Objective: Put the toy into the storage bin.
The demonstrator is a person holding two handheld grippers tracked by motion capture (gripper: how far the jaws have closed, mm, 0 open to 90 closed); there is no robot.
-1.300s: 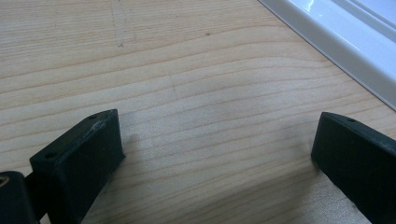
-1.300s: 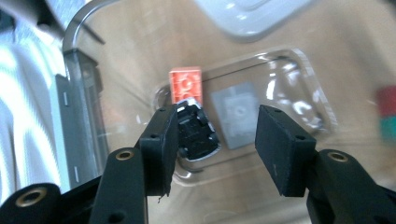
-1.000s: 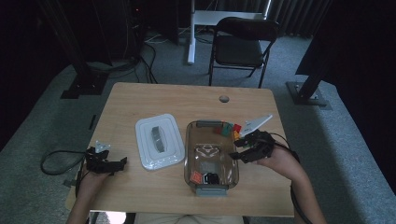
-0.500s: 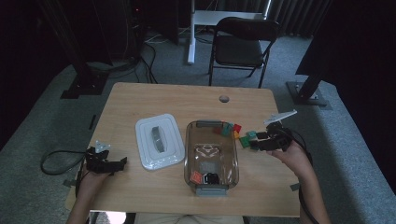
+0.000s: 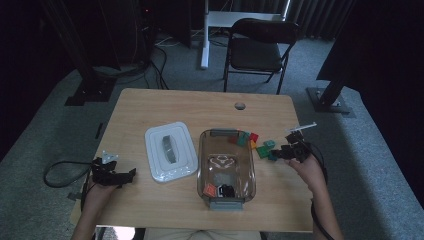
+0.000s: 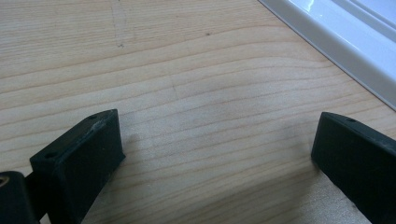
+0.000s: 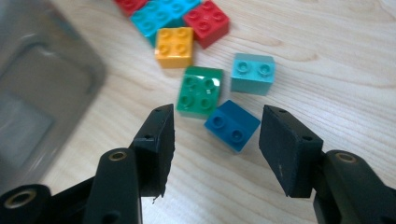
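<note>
Dark blue brick lies dead ahead of my right tool

My right tool [image 7: 212, 149] has its jaws apart with nothing gripped, and the dark blue brick [image 7: 232, 124] sits on the surface just beyond the gap between them, slightly toward the right jaw. Its long axis runs slantwise across the line of my jaws, not square to them, so I judge a small turn of the wrist would be needed before closing, or the pads would catch it corner-first. Touching the dark blue brick on its far left is the green brick [image 7: 200, 91]; the pale teal brick [image 7: 252, 73] stands just beyond it, apart. Farther out from the dark blue brick are the yellow brick [image 7: 174, 46] and a red and teal cluster, and well to its left the clear container [image 5: 226, 167].

My left tool [image 5: 113, 175], jaws wide apart and empty, rests far from the dark blue brick, on the other side of the white lid [image 5: 170, 151]. So the right hand [image 5: 306, 170] is plainly the nearer one.
</note>
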